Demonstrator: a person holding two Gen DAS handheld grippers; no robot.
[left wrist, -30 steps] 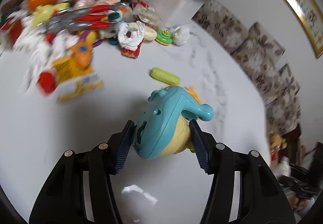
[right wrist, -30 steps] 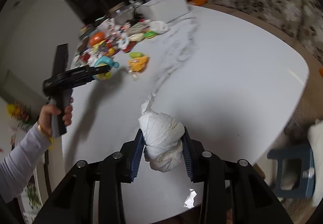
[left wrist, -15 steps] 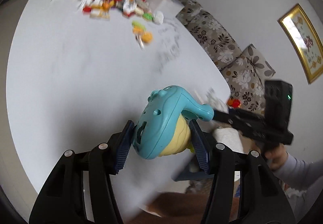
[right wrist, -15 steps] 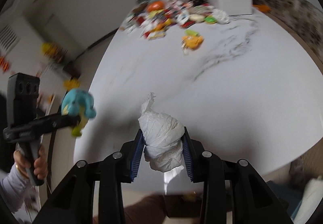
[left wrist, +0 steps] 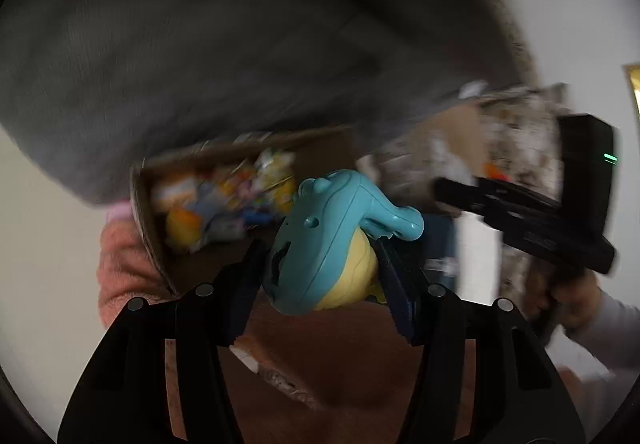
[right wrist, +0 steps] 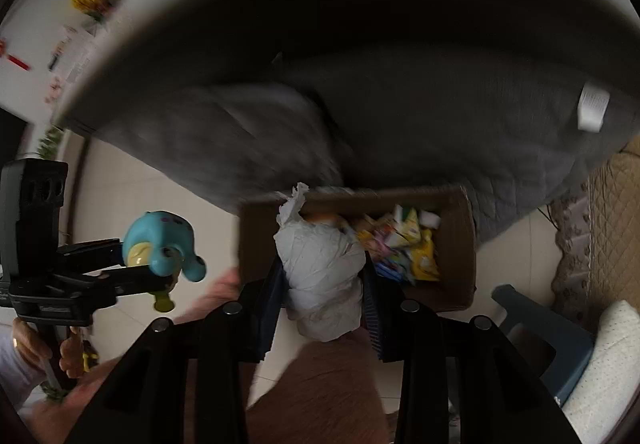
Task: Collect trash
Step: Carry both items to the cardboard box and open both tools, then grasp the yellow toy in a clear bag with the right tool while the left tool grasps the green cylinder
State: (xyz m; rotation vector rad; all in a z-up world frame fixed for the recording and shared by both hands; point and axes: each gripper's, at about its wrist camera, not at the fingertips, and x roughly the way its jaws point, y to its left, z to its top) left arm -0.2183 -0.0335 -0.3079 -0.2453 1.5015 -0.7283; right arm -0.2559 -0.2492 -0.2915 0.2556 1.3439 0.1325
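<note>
Though motion blurs the box, jaws visibly grip toy and tissue.

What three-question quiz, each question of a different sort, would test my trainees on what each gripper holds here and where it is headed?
1. True or false: the left gripper is closed on a blue-and-yellow toy.
2. What sits between the fingers of the right gripper? A. crumpled white paper B. a banana C. a spoon
3. Name the open container seen ahead of both grippers.

Key: 1 true; 2 A; 3 the cardboard box, already holding colourful wrappers.
</note>
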